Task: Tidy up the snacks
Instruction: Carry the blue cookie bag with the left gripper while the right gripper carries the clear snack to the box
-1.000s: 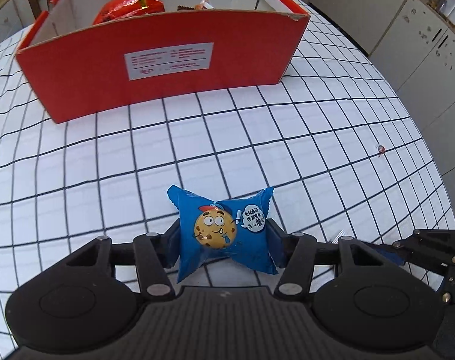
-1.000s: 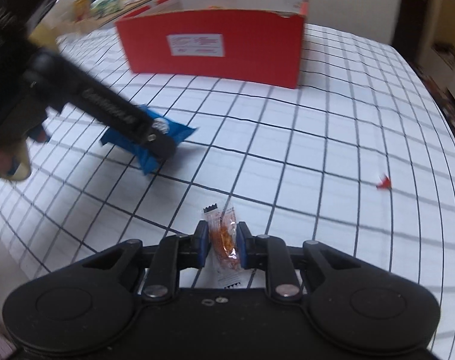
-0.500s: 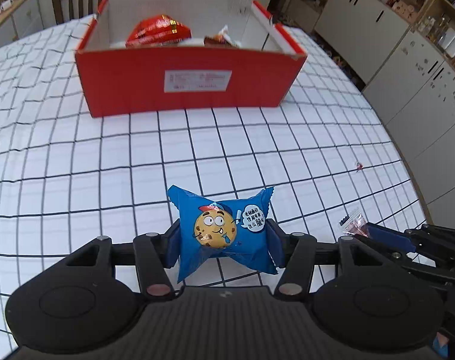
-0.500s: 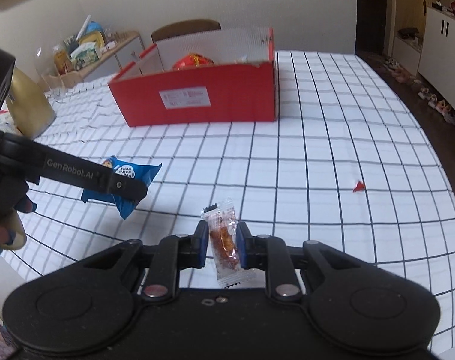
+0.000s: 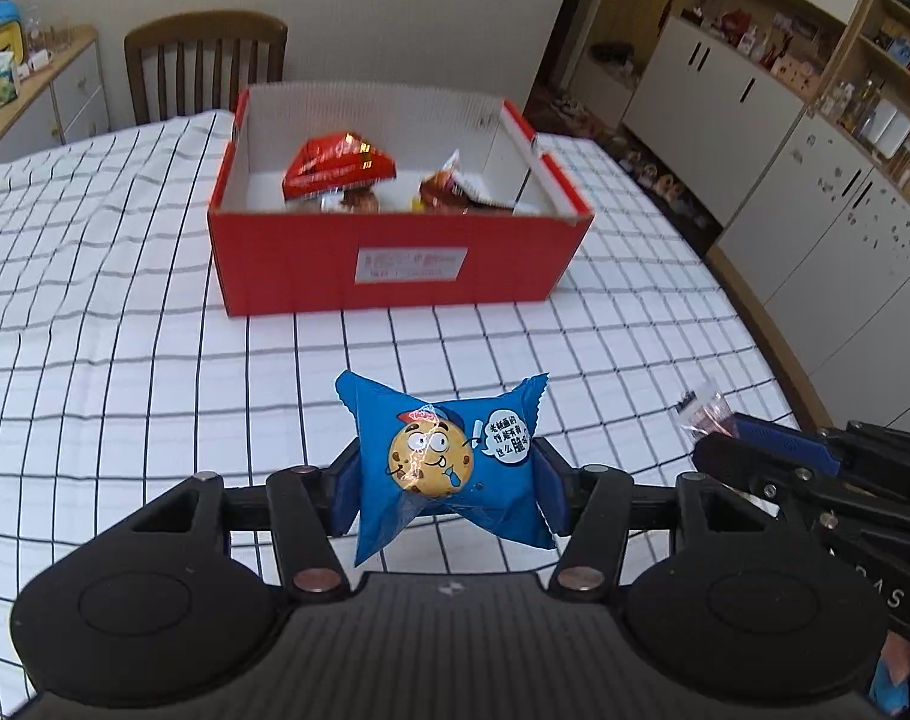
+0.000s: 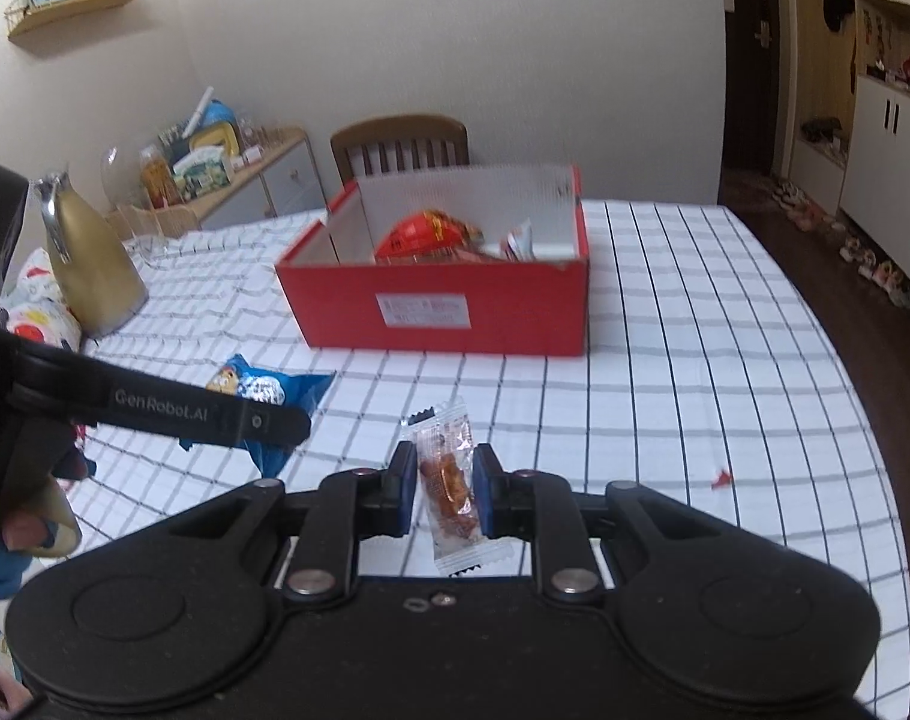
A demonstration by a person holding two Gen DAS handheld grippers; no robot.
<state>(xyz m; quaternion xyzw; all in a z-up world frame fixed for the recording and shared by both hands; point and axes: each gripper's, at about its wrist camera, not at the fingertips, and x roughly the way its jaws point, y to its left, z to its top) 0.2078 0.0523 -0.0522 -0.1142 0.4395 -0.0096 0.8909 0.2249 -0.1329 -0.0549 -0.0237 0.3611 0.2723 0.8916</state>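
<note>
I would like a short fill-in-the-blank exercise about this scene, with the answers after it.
1. The left hand-held gripper is shut on a ____ cookie packet.
2. The right hand-held gripper is shut on a small clear snack packet whose content is ____ in colour.
3. The red box has ____ lid on it, and snacks lie inside.
4. The box stands on a checked tablecloth with a wooden ____ behind the table.

Answers: blue; orange; no; chair
</note>
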